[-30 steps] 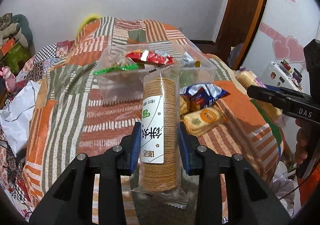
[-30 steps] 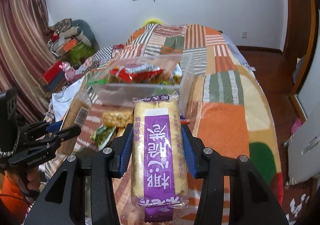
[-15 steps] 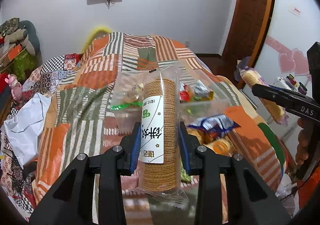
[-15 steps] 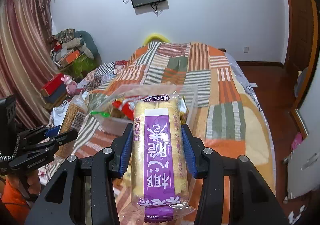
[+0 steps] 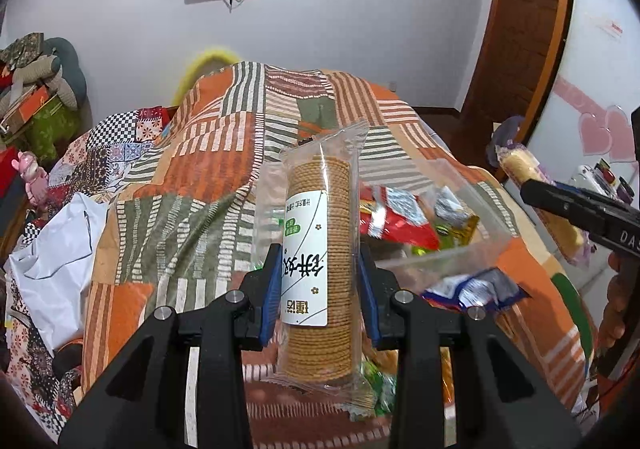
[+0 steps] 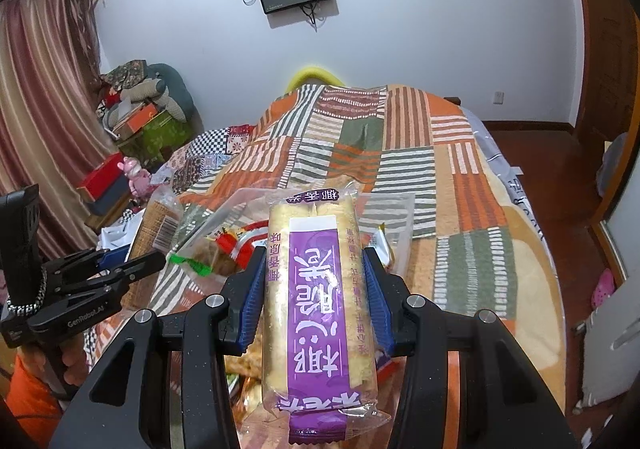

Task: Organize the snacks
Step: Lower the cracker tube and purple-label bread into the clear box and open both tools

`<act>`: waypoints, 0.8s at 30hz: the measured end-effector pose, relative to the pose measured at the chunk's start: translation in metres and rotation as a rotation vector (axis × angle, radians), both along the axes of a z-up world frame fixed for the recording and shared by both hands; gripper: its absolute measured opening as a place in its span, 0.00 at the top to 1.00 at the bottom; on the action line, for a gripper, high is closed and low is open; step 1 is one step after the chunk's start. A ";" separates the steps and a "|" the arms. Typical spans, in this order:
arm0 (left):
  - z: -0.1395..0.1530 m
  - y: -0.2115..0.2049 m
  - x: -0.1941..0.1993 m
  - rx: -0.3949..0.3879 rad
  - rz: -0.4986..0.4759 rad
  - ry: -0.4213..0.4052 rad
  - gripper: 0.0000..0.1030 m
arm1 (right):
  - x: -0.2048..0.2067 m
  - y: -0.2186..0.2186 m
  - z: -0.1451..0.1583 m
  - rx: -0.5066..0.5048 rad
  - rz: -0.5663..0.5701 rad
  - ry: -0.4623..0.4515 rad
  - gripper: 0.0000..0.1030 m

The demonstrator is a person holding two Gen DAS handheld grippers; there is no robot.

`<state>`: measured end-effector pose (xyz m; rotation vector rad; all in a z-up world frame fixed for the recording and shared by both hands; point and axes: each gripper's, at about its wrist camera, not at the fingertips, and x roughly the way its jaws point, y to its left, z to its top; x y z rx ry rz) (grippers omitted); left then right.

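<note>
My left gripper (image 5: 319, 291) is shut on a clear sleeve of round brown biscuits (image 5: 320, 249) with a white label, held upright above the bed. My right gripper (image 6: 315, 297) is shut on a purple-labelled pack of yellow rice crackers (image 6: 316, 289). A clear plastic bin (image 5: 452, 245) with several snack packets, one of them red (image 5: 396, 221), lies just beyond the biscuits. The bin also shows in the right wrist view (image 6: 396, 217) behind the cracker pack. Each gripper shows in the other's view, the right one (image 5: 580, 205) and the left one (image 6: 100, 277).
A striped patchwork blanket (image 5: 208, 169) covers the bed. Loose snack packets lie by the bin, one blue and white (image 5: 476, 289). A white bag (image 5: 52, 249) lies at the bed's left. Boxes and soft toys (image 6: 140, 105) pile by the curtain. A wooden door (image 5: 516, 29) stands at right.
Both grippers have risen and tilted up with their packs held. The bin and loose snacks sit lower and closer in both views, and more wall and screens show.
</note>
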<state>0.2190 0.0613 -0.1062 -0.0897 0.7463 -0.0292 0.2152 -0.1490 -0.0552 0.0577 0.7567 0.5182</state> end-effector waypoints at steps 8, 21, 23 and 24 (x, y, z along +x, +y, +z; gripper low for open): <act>-0.012 0.013 0.035 0.007 0.030 0.023 0.66 | 0.024 0.016 -0.008 -0.024 0.008 0.023 0.59; -0.018 0.018 0.075 0.028 0.022 0.033 0.80 | 0.061 0.029 -0.024 -0.076 0.000 0.073 0.59; -0.020 0.017 0.080 0.030 0.018 0.043 0.80 | 0.064 0.030 -0.026 -0.084 -0.003 0.080 0.59; -0.022 0.015 0.082 0.039 0.014 0.048 0.80 | 0.065 0.031 -0.028 -0.091 -0.005 0.084 0.59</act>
